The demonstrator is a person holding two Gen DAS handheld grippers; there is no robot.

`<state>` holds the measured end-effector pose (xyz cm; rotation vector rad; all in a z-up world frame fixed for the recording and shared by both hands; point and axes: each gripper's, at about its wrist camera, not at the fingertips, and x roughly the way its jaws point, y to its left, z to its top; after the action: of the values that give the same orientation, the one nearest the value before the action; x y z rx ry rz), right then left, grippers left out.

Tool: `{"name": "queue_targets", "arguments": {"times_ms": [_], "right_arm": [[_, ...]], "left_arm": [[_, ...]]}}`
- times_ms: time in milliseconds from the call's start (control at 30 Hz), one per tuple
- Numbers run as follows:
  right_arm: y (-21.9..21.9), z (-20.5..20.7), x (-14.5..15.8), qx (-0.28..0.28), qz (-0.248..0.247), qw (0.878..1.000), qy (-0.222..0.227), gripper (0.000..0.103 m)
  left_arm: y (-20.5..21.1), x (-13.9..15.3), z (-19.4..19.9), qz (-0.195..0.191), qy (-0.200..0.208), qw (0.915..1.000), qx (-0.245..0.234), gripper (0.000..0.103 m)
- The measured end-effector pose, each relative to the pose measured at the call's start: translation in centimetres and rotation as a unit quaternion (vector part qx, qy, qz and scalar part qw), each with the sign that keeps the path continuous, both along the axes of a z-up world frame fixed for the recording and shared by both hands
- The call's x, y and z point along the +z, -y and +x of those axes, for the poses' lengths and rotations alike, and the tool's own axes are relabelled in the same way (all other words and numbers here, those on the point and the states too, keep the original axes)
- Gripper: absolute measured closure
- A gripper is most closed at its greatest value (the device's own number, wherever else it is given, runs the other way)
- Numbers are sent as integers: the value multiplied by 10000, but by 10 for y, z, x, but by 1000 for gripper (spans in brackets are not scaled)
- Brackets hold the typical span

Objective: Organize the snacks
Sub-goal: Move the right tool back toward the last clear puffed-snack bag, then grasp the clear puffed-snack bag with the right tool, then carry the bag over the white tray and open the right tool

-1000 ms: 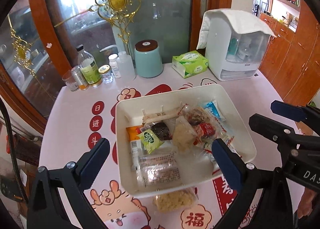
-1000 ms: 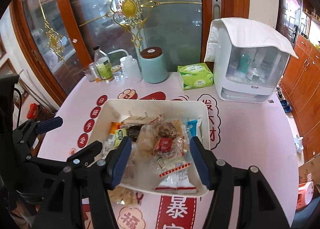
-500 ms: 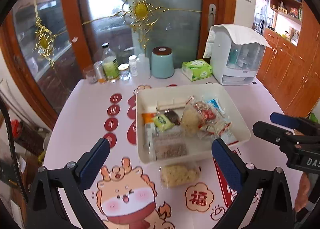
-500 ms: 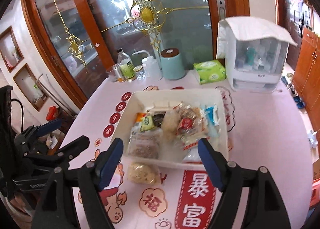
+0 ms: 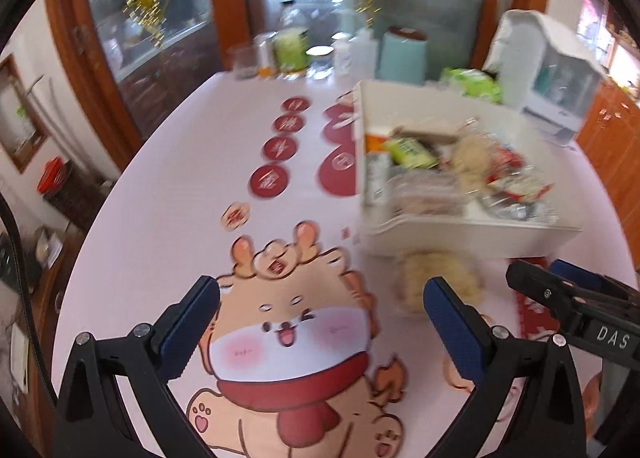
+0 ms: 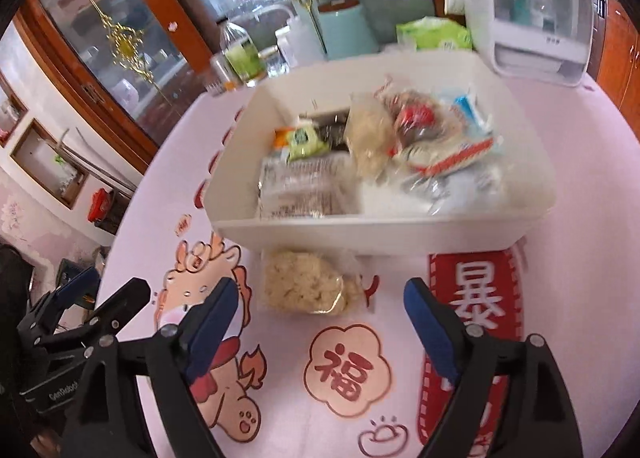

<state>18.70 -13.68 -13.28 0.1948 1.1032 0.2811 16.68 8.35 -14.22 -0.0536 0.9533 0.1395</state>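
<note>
A white bin [image 6: 384, 234] [image 5: 468, 234] holds several wrapped snacks. One pale crumbly snack pack [image 6: 308, 284] [image 5: 438, 282] lies on the tablecloth just in front of the bin's near wall. My right gripper [image 6: 318, 312] hovers low over the table right in front of that pack; its jaws are opening and nothing is between them. My left gripper [image 5: 320, 310] stands open over the cartoon dragon print, to the left of the pack, with nothing in it. The right gripper [image 5: 576, 298] shows at the right edge of the left wrist view.
At the table's far edge stand a mint canister [image 6: 346, 28], bottles and jars [image 6: 240, 54], a green tissue pack [image 6: 434, 34] and a white dispenser [image 6: 528, 10]. Wooden glass doors lie behind. The pink printed tablecloth [image 5: 168, 218] stretches left of the bin.
Both grippers have come down and back toward the table's near side, off the bin. The right gripper's jaws have widened. The left view now looks at the cloth left of the bin.
</note>
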Motion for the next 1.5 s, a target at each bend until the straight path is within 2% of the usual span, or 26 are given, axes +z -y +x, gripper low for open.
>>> {"name": "queue_targets", "arguments": {"times_ms": [333, 533, 633, 767, 833, 933, 1033, 1333, 1500], "right_arm": [[-53, 19, -59, 73, -536, 9985, 44, 9], [-75, 27, -79, 189, -1210, 9922, 228, 5], [-72, 32, -90, 176, -1090, 9939, -61, 3], [-67, 29, -91, 197, -1055, 9942, 5, 3], [-66, 24, -91, 197, -1076, 9940, 38, 3], [-63, 19, -88, 261, -1068, 9939, 97, 14], [-56, 14, -86, 365, -1037, 9939, 70, 20], [-35, -6, -81, 212, -688, 9970, -290, 22], [-14, -15, -49, 126, -457, 9988, -133, 22]], "left_arm": [[-34, -49, 18, -82, -320, 9977, 589, 1], [-45, -70, 31, -144, -492, 9957, 768, 1], [-47, -78, 35, -154, -502, 9952, 821, 1], [-46, -89, 43, -125, -636, 9946, 812, 1], [-45, -91, 42, -105, -670, 9947, 779, 1], [-43, -92, 38, -104, -705, 9947, 746, 1], [-39, -93, 35, -123, -766, 9946, 697, 1], [-11, -71, 21, -70, -731, 9967, 346, 1], [10, -40, 17, -92, -528, 9985, 83, 1]]}}
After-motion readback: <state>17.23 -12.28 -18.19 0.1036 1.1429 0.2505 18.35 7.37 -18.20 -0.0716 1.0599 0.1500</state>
